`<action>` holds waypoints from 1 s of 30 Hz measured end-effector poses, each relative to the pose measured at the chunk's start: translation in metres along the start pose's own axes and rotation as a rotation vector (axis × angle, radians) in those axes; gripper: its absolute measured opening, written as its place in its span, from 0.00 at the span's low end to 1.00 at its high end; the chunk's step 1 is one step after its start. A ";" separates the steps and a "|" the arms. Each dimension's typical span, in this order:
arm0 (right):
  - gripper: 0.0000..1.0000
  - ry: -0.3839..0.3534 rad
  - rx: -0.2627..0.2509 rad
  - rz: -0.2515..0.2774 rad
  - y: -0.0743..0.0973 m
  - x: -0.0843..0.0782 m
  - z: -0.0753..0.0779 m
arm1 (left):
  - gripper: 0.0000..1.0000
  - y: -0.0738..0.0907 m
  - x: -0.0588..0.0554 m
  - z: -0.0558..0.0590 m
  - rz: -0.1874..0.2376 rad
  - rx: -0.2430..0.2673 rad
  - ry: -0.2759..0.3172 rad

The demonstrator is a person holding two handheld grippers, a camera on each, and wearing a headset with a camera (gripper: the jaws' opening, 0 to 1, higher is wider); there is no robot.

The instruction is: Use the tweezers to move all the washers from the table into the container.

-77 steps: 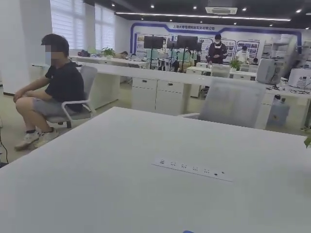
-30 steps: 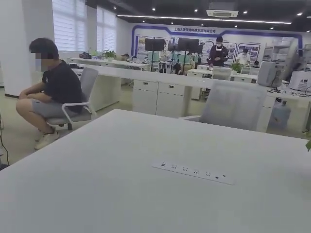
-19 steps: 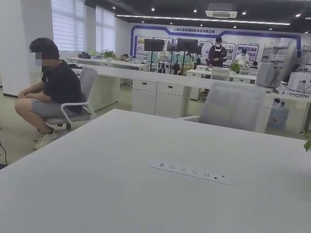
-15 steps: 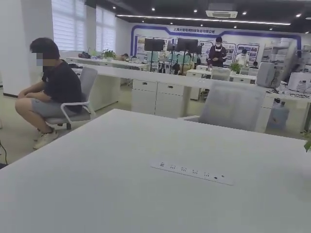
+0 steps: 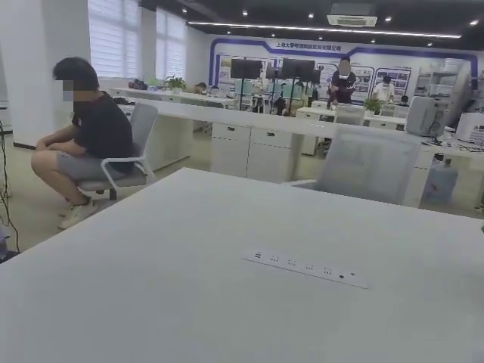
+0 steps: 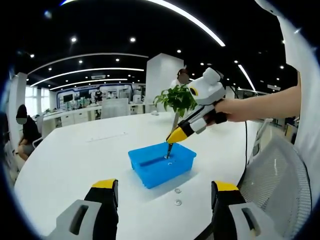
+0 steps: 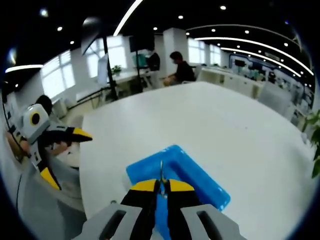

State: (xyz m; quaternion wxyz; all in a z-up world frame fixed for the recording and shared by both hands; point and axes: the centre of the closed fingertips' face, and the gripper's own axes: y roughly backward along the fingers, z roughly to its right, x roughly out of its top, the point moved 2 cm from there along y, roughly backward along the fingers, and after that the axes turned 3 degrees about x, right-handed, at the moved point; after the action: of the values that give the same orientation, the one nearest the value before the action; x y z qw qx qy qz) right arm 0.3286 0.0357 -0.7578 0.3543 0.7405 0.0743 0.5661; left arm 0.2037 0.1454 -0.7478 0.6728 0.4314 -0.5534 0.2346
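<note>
A blue container (image 6: 160,164) stands on the white table, with two washers (image 6: 177,190) lying on the tabletop just in front of it. My right gripper (image 6: 180,134) is shut on the tweezers (image 6: 169,148), whose tip points down into the container. A small ring (image 6: 170,162) lies inside, below the tip. In the right gripper view the jaws (image 7: 159,186) are pressed together on the tweezers (image 7: 161,172) above the container (image 7: 192,177). My left gripper (image 6: 165,186) hovers open in front of the container, holding nothing, and it stands open to the left (image 7: 67,155) in the right gripper view.
A power strip (image 5: 306,268) is set into the wide white table (image 5: 151,280). A grey chair (image 5: 363,166) stands at the far edge, and a person (image 5: 83,136) sits to the left. A potted plant (image 6: 177,99) stands behind the container. A mesh chair (image 6: 280,180) is near the table's edge.
The head camera has shifted a little. Nothing on the table has visibly moved.
</note>
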 end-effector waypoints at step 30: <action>0.03 -0.002 0.011 -0.034 -0.007 -0.006 -0.004 | 0.76 0.000 -0.002 0.001 -0.008 -0.009 0.000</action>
State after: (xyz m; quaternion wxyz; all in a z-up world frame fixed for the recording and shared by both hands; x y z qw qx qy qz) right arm 0.3249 0.0400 -0.7665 0.3597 0.7418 0.0895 0.5588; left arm 0.2031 0.1448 -0.7495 0.6755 0.4305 -0.5529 0.2295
